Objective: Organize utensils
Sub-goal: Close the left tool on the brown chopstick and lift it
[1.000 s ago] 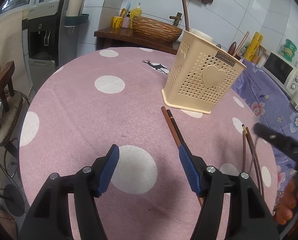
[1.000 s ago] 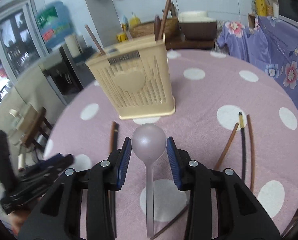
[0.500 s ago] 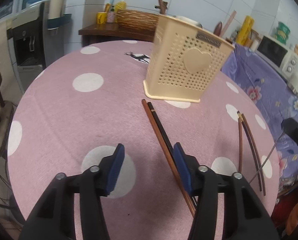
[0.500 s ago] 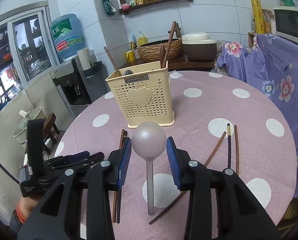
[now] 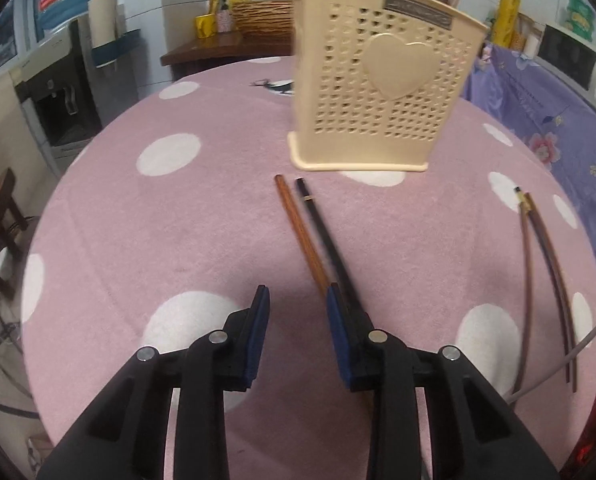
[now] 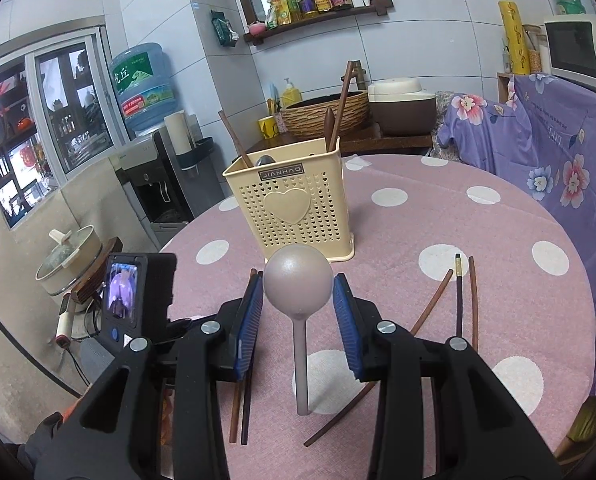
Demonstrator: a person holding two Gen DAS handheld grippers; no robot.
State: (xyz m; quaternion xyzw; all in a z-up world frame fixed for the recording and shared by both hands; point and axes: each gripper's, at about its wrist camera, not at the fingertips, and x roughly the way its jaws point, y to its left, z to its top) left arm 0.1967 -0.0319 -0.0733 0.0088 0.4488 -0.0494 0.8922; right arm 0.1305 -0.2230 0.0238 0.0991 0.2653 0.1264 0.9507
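A cream perforated holder (image 5: 378, 92) stands on the pink dotted table (image 5: 157, 220) with several utensils in it. In front of it lie a brown chopstick (image 5: 298, 228) and a black chopstick (image 5: 322, 228). My left gripper (image 5: 295, 304) hovers low over their near ends. Its jaws are closing with nothing between the pads, and both sticks run under the right finger (image 5: 340, 336). My right gripper (image 6: 298, 300) is shut on a grey spoon (image 6: 298, 284), held by the bowl above the table, facing the holder (image 6: 293, 208).
More chopsticks (image 5: 546, 264) lie at the table's right side, a curved brown one (image 6: 430, 308) among them. A purple floral cloth (image 6: 558, 168) covers furniture on the right. A water dispenser (image 5: 57, 92) and a pot (image 6: 69, 256) stand left of the table.
My left gripper's jaws have narrowed a good deal as it dipped and drew toward the chopstick pair and holder. My right gripper has risen with the spoon still in it.
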